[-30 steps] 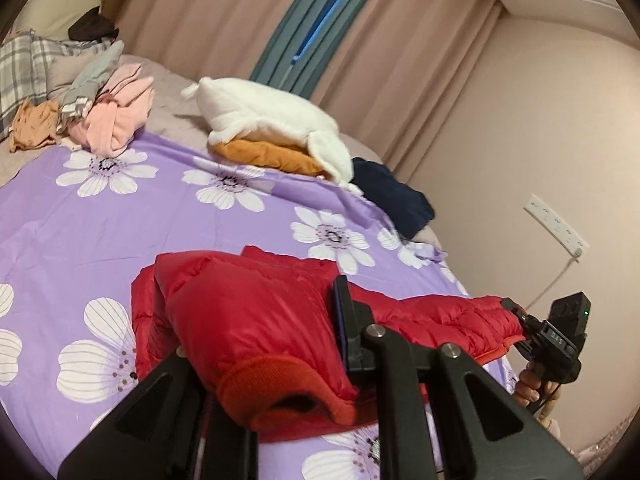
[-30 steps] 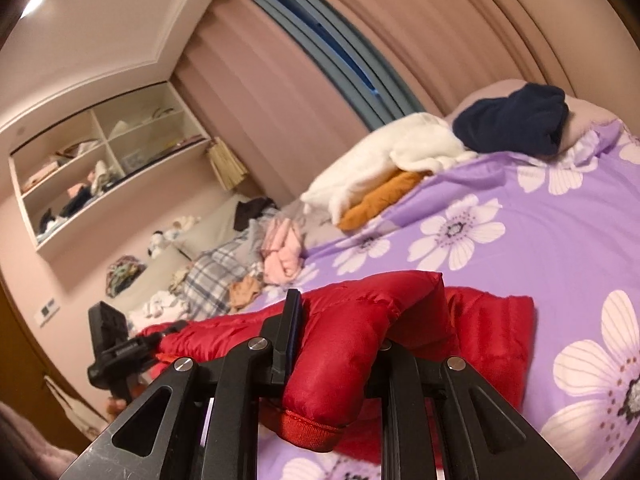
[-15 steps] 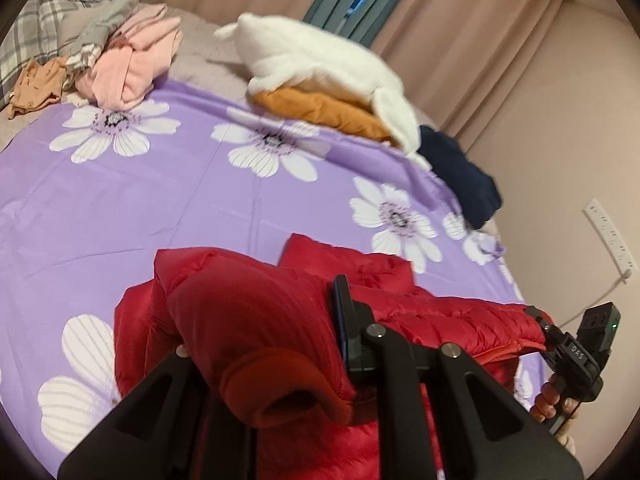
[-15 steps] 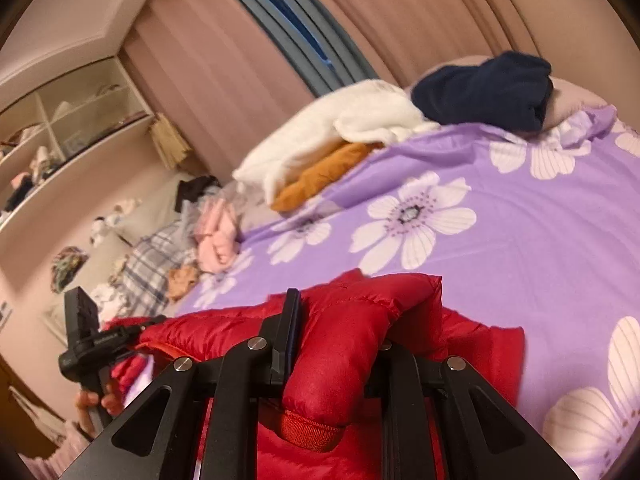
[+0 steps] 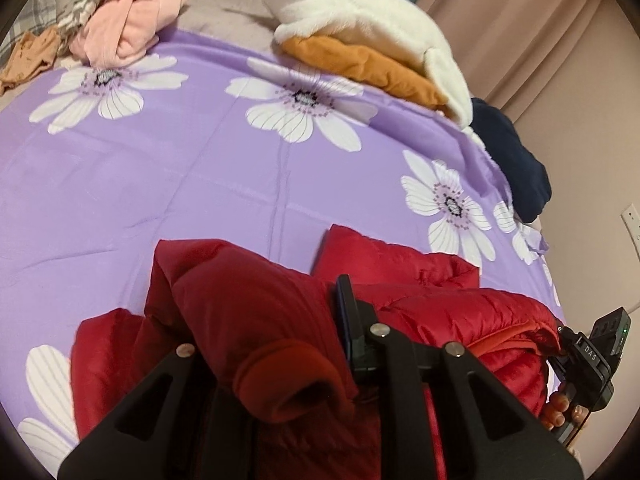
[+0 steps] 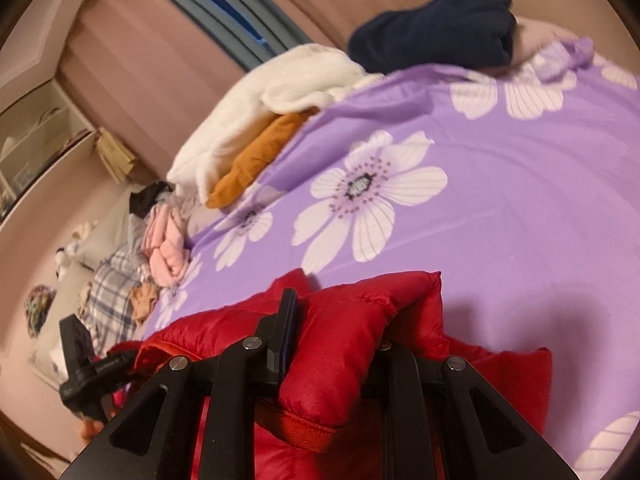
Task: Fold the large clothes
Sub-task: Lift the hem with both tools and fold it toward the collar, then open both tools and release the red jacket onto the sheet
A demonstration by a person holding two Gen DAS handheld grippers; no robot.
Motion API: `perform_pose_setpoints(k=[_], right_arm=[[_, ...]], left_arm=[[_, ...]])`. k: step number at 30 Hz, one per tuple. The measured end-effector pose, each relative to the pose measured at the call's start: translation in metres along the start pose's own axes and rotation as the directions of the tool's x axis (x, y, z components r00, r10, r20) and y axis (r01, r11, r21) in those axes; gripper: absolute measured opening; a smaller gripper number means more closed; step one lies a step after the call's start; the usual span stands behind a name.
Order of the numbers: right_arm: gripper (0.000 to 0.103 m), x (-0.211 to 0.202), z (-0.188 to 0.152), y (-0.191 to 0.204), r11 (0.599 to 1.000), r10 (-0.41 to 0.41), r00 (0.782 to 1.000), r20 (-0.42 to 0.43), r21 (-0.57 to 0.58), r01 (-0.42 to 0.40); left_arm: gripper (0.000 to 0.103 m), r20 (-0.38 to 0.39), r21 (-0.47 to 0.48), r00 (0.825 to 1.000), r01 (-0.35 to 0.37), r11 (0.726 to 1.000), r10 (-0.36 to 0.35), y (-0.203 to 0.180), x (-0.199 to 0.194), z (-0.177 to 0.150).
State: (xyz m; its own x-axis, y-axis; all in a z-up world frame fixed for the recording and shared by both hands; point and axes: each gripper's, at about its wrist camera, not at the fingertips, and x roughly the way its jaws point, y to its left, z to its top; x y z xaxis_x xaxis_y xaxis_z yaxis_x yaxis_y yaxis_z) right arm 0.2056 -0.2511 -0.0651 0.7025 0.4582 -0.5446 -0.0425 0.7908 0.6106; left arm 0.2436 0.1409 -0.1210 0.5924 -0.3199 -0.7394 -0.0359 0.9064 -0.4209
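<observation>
A red puffer jacket (image 5: 420, 280) lies on the purple flowered bedspread (image 5: 180, 168) near its front edge. My left gripper (image 5: 272, 320) is shut on one ribbed cuffed end of the jacket and holds it up. My right gripper (image 6: 336, 320) is shut on the other end of the jacket (image 6: 360, 312). Each gripper shows in the other's view: the right one at the lower right of the left wrist view (image 5: 588, 356), the left one at the lower left of the right wrist view (image 6: 80, 360). The jacket stretches between them.
At the far edge of the bed lie a white fleece (image 5: 360, 16) on an orange garment (image 5: 360, 60), a navy garment (image 5: 508, 156), and a pile of pink (image 5: 128, 24) and plaid clothes. A wall socket (image 5: 632, 224) is on the right wall. Shelves (image 6: 36, 128) stand at the left.
Both grippers have tilted down and moved forward over the bed with the jacket ends still held. The jacket now bunches closer below them.
</observation>
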Motion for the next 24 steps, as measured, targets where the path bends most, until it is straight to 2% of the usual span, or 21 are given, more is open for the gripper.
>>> perform_pose_setpoints(k=[10, 17, 19, 20, 21, 22, 24], right_arm=[[0.019, 0.022, -0.006, -0.016, 0.998, -0.008, 0.999, -0.043, 0.064, 0.011], [0.021, 0.020, -0.001, -0.021, 0.990, 0.023, 0.997, -0.074, 0.138, -0.013], [0.027, 0.016, 0.002, -0.022, 0.986, 0.043, 0.996, -0.076, 0.166, -0.030], [0.030, 0.014, 0.003, -0.021, 0.984, 0.052, 0.996, -0.074, 0.176, -0.039], [0.042, 0.010, 0.003, -0.020, 0.981, 0.062, 0.996, -0.067, 0.185, -0.049], [0.056, 0.003, 0.005, -0.018, 0.979, 0.073, 0.996, -0.048, 0.192, -0.062], [0.067, -0.008, 0.008, -0.017, 0.976, 0.076, 0.997, -0.011, 0.203, -0.072]], left_arm=[[0.019, -0.033, 0.009, 0.999, -0.017, 1.000, 0.017, 0.007, 0.025, -0.004], [0.020, -0.060, -0.064, 0.998, 0.027, 0.998, -0.030, 0.015, 0.021, 0.002], [0.024, -0.053, -0.086, 0.998, 0.030, 0.996, -0.035, 0.014, 0.013, 0.004], [0.029, -0.043, -0.092, 0.998, 0.034, 0.995, -0.038, 0.013, 0.007, 0.005], [0.033, -0.031, -0.095, 0.999, 0.039, 0.995, -0.042, 0.012, 0.001, 0.006], [0.042, -0.019, -0.098, 0.999, 0.046, 0.994, -0.048, 0.011, -0.005, 0.008], [0.054, 0.014, -0.109, 0.998, 0.068, 0.992, -0.067, 0.009, -0.020, 0.012]])
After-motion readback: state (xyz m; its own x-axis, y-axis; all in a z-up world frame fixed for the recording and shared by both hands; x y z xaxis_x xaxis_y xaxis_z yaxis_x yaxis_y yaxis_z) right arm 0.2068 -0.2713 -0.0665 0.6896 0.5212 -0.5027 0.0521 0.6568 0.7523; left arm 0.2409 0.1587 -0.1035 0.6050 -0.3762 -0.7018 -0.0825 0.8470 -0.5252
